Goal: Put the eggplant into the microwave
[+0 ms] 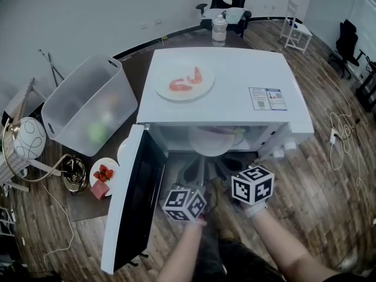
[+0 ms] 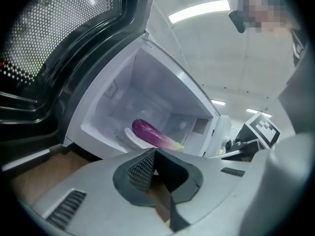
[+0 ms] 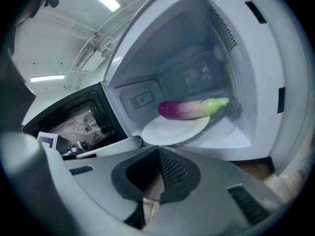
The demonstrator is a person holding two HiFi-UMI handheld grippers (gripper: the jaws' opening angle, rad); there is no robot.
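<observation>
The white microwave [image 1: 235, 69] stands with its door [image 1: 138, 198] swung open to the left. Inside it a purple eggplant [image 3: 192, 108] with a green stem end lies on a white plate [image 3: 174, 129]; the left gripper view shows the same eggplant [image 2: 152, 133] on its plate [image 2: 132, 137]. Both grippers hover side by side just outside the opening. My left gripper [image 2: 155, 152] is shut with nothing in it. My right gripper [image 3: 158, 150] is shut too, empty, and tilted a little downward. In the head view the left gripper [image 1: 197, 178] and right gripper [image 1: 238, 168] sit below the cavity.
A plate of shrimp [image 1: 185, 81] rests on top of the microwave. A clear plastic bin [image 1: 88, 104] stands at the left, with a small plate of strawberries [image 1: 104, 173] below it. A water bottle [image 1: 219, 29] is behind the microwave. Cables [image 1: 341, 134] lie on the wooden floor at right.
</observation>
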